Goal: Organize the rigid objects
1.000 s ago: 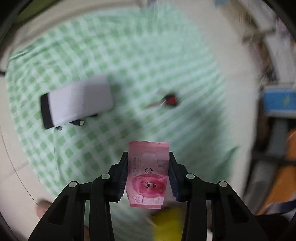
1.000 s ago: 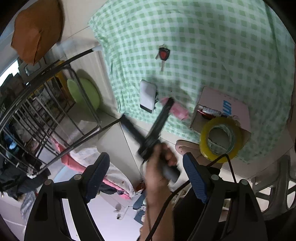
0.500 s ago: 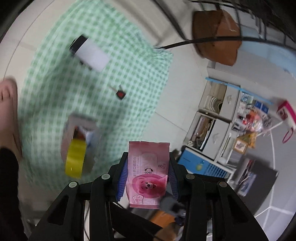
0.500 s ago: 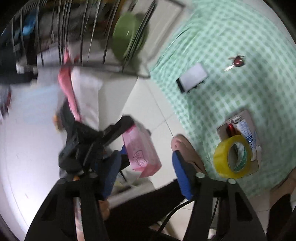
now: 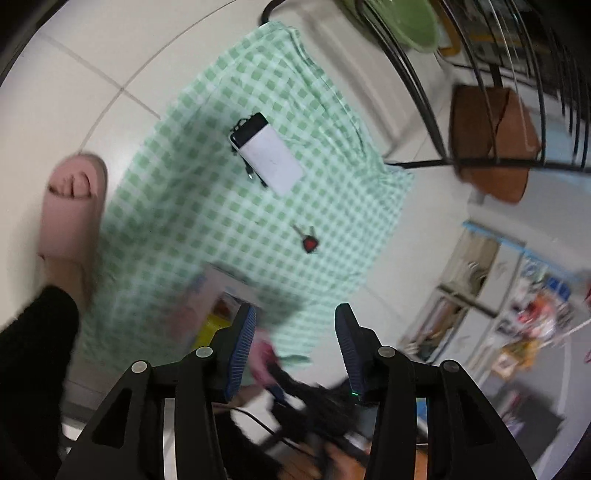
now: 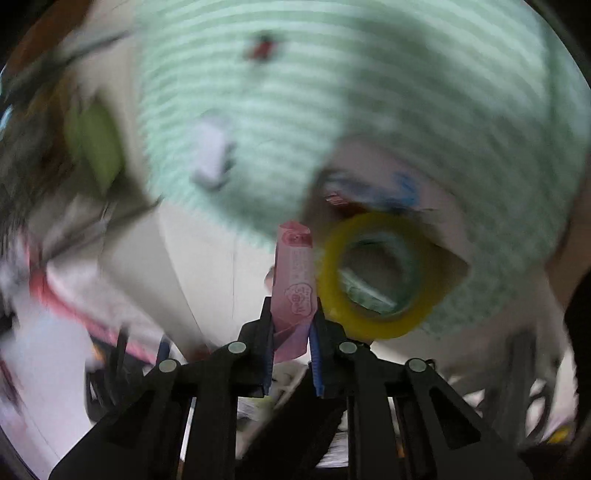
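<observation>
My right gripper (image 6: 291, 314) holds a pink packet (image 6: 295, 273) upright between its blue pads, and its jaws are closing on it. My left gripper (image 5: 293, 314) has nothing between its fingers, and its jaws are opening. The pink packet (image 5: 263, 350) shows blurred just below its left finger. On the green checked cloth (image 5: 221, 221) lie a white power bank (image 5: 271, 157) and a red-headed key (image 5: 309, 242). A cardboard box (image 6: 369, 162) on the cloth carries a yellow tape roll (image 6: 373, 321), close to the right of the packet.
A person's foot in a pink slipper (image 5: 70, 221) stands on the tiled floor at the cloth's left edge. A black wire rack (image 5: 424, 92) with a green bowl (image 5: 406, 22) and a brown bag (image 5: 491, 140) stands beyond the cloth. Shelves (image 5: 480, 295) stand at the right.
The pink packet has passed from my left gripper to my right one. The left jaws have let it go; the right jaws have narrowed onto it and swung down toward the box.
</observation>
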